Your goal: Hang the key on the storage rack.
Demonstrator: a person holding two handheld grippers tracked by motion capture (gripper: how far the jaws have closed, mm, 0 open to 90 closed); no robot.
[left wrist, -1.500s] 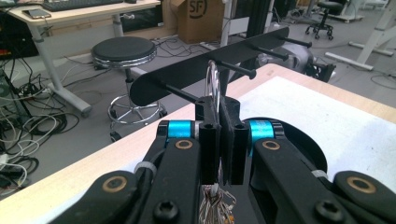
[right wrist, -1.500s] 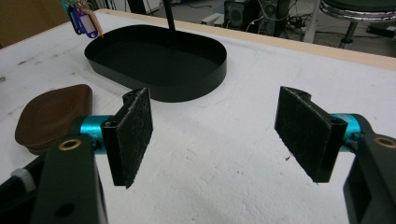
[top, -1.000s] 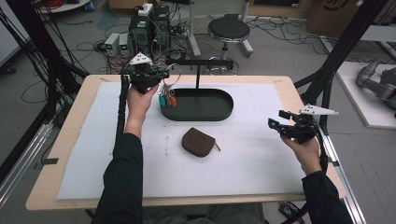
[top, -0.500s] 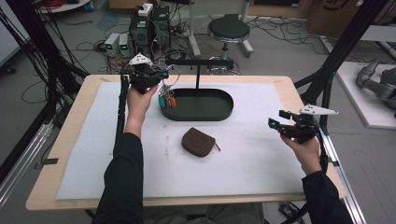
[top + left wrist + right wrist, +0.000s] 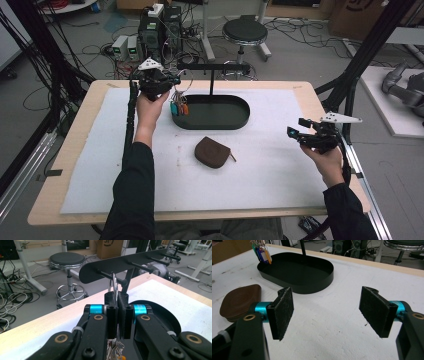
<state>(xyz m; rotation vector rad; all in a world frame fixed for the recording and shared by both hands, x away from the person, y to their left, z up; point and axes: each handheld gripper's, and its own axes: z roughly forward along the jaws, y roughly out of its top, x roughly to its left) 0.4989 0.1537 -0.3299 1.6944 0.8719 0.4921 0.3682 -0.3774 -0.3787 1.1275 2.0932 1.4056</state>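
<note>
A metal key ring [image 5: 113, 283] loops around the end peg of a black hanger rack [image 5: 125, 265], and my left gripper [image 5: 117, 297] is shut on it. From the high view, that gripper [image 5: 172, 80] sits at the left end of the rack bar [image 5: 215, 66], with the keys and their coloured tags [image 5: 179, 107] dangling below it over a black oval tray [image 5: 235, 124]. My right gripper [image 5: 329, 312] is open and holds nothing. It hovers over the white mat at the right side [image 5: 300, 132]. A brown pouch [image 5: 212, 151] lies in front of the tray.
The right gripper view has the tray's wall [image 5: 317, 286] ahead, the pouch [image 5: 239, 301] at left and the hanging tags [image 5: 263, 253] at top left. The white mat [image 5: 280, 185] covers the wooden table. A stool [image 5: 245, 32] and cables are beyond the far edge.
</note>
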